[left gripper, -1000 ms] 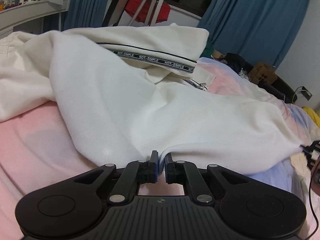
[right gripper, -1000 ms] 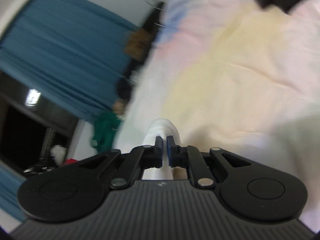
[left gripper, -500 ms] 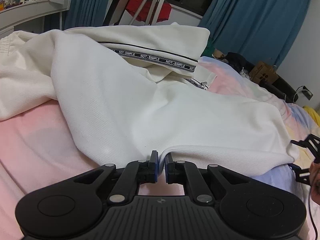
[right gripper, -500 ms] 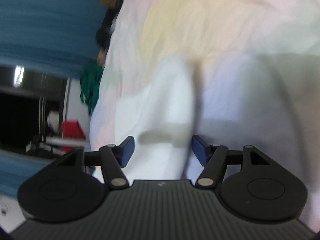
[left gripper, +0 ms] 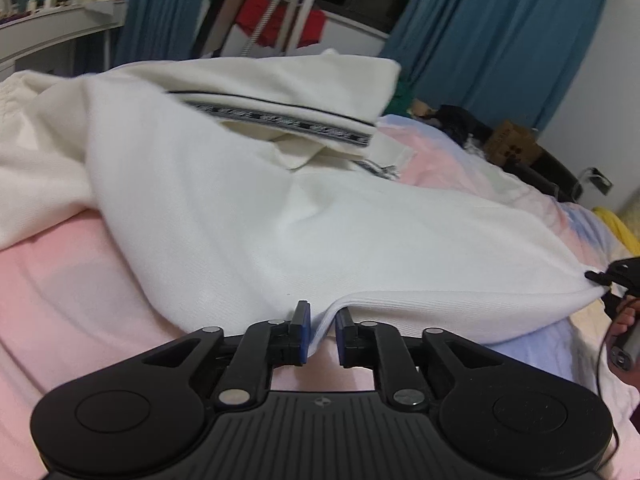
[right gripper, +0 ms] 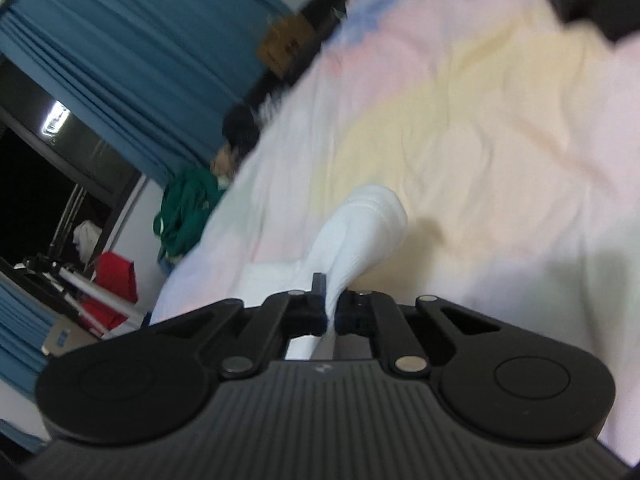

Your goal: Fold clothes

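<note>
A bedroom with long blue curtains (left gripper: 496, 40) and a dark window holds a bed covered by a pastel bedsheet (left gripper: 60, 280) in pink, yellow and pale blue. On this bedsheet lies the white knitted garment (left gripper: 280, 208), spread wide across the middle of the bed. A cream folded garment with a black printed band (left gripper: 288, 92) rests on top of it at the far side, toward the curtains.

The left gripper (left gripper: 322, 326) is low at the near edge of the bed. Its jaws stand a little apart, and the hem of the white garment goes down between the two blue pads (left gripper: 304, 332). The cloth touches the left pad, but a narrow gap shows beside the right pad, so the grip looks loose.

The right gripper (right gripper: 330, 312) has its jaws closed on a bunched corner of the same white garment, and the cloth stands out in front of the fingers as a thick roll above the bedsheet. In the left wrist view this gripper appears at the right edge, where the garment corner is pulled to a point, so the hem stretches between the two grippers.

A green cloth (right gripper: 184, 208) and a red object (right gripper: 112, 284) are beside the bed, near the window.
</note>
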